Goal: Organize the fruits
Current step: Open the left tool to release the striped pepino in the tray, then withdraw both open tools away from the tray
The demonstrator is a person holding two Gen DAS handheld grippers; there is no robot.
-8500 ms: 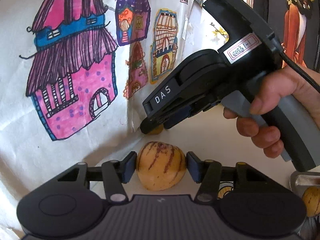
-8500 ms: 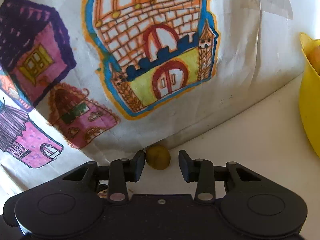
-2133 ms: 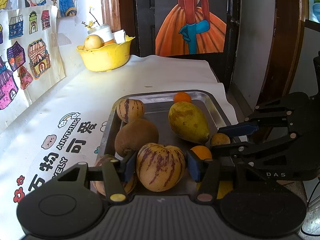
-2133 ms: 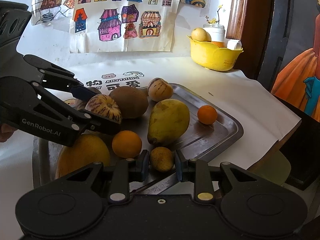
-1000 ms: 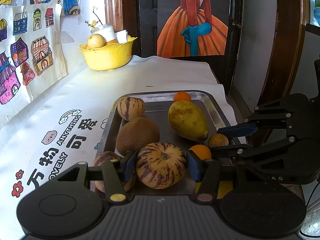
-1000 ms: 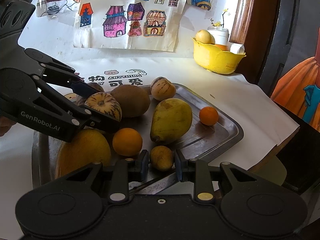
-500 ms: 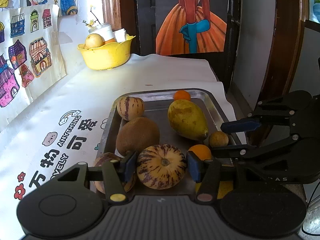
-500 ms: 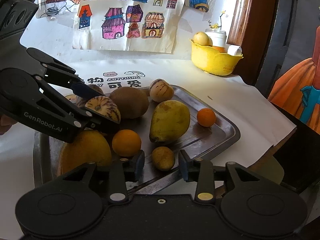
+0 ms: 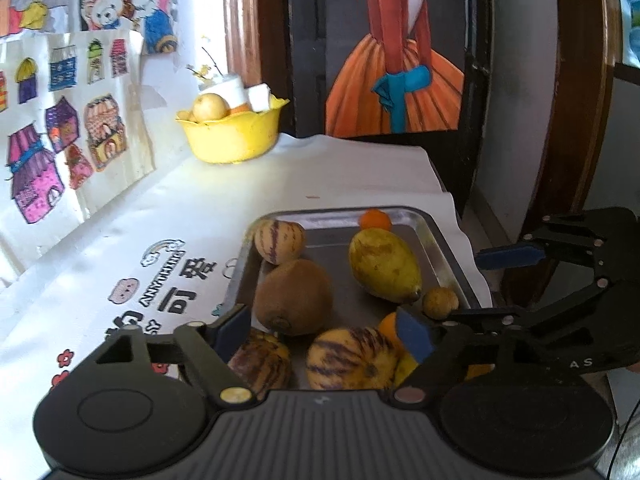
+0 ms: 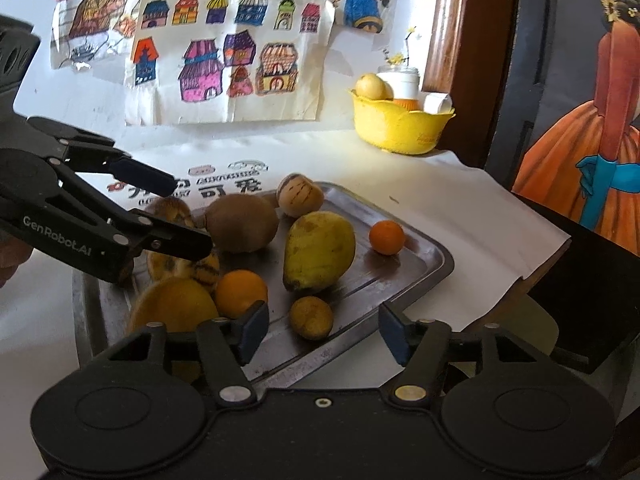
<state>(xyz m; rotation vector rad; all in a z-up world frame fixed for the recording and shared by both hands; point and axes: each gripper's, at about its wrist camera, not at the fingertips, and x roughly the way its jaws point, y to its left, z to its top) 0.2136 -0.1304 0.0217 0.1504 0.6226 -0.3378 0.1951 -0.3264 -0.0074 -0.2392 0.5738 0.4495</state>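
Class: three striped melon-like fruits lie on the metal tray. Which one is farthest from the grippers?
The small cream fruit with purple stripes at the tray's far left corner, beyond the brown kiwi-like fruit; the other two lie at the near edge.

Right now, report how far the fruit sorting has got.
Done: nine fruits lie on the tray, among them the striped melon and the small brown fruit. In hand: nothing. The left gripper and right gripper have just been opening, jaws clear of both fruits. Left: no loose fruit shows on the table; the yellow bowl at the far end holds fruit.
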